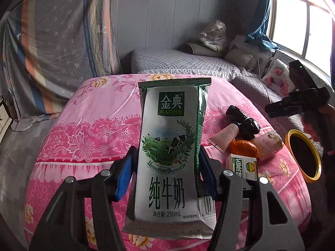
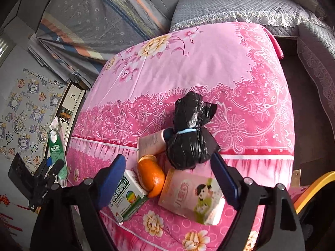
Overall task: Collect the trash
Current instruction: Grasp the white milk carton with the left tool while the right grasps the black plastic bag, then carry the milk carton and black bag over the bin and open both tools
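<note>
Left gripper (image 1: pixel 167 177) pinches the milk carton (image 1: pixel 170 146) upright, lifted clear of the pink-covered bench (image 2: pixel 209 62), presumably for the yellow-rimmed bin (image 1: pixel 304 156) at right, while the right gripper (image 2: pixel 169 179), spread and empty, hovers over the remaining clutter.

place: we see a home living room
signs: quilted sofa (image 1: pixel 184 62), cushions (image 1: pixel 240 56), floral pink tablecloth (image 2: pixel 209 67), window (image 1: pixel 301 21)

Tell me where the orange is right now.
In the right wrist view the orange lies on the pink cloth, between the green medicine box and the pink tissue pack, below the lotion tube.
</note>
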### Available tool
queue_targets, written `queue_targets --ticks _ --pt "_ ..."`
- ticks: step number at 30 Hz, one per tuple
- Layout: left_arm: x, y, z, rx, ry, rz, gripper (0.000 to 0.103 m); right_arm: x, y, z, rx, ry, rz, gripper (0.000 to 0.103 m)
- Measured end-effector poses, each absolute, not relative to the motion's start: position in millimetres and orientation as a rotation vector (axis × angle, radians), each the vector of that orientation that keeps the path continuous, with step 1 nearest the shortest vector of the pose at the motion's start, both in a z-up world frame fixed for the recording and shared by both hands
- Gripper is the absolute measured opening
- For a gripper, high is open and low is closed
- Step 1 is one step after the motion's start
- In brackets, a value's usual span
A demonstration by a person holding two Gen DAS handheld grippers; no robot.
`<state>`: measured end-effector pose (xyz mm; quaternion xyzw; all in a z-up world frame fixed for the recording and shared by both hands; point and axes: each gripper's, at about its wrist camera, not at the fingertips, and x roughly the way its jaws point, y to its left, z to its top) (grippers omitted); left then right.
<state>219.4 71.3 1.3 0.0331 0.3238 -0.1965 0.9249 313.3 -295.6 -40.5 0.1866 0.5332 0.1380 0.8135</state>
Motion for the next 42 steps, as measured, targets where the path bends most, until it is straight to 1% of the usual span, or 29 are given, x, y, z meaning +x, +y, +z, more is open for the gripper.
queue_targets --ticks 6,7,8,10,11,15,16,18,20,23,27,35,42 --pt "210 80 0 0.033 0.655 -0.413 0.055 352 -281 -62 0.322 1.215 0.158 0.075" --pt "208 81 0 0.027 0.654 -0.415 0.055 357 -278 -66 0.307 1.228 0.151 0.074" --pt "208 84 -1 0.026 0.652 -0.415 0.055 361 -275 -69 0.294 1.243 0.144 0.07" --pt "207 85 -2 0.027 0.648 -0.417 0.055 367 -272 -74 0.278 1.257 0.131 0.068" --pt "207 86 -2 0.025 0.646 -0.418 0.055 370 -271 -77 0.262 1.262 0.113 0.065" --pt "206 91 -4 0.006 0.646 -0.408 0.055 380 -270 -86 0.279 1.281 0.086 0.063" --pt "207 93 -4 0.001 0.649 -0.405 0.055 382 -269 -88 0.277 1.286 0.083 0.061" --pt "207 96 -5 -0.006 0.649 -0.395 0.055 385 -265 -91 0.267 1.292 0.08 0.055" --pt "206 98 -5 -0.012 0.648 -0.384 0.055 387 -264 -92 0.261 1.296 0.085 0.038" --pt "203 101 -4 -0.019 0.639 -0.354 0.055 385 -265 -92 0.248 1.289 0.096 0.024" --pt "197 101 1 -0.011 0.604 -0.284 0.055 372 -273 -77 0.27 1.242 0.136 0.022" --pt "180 82 18 -0.014 0.535 -0.233 0.055 306 -280 -13 0.342 1.075 0.331 0.021" --pt "170 42 32 -0.031 0.505 -0.329 0.056 237 -285 7 0.411 0.986 0.463 0.021"
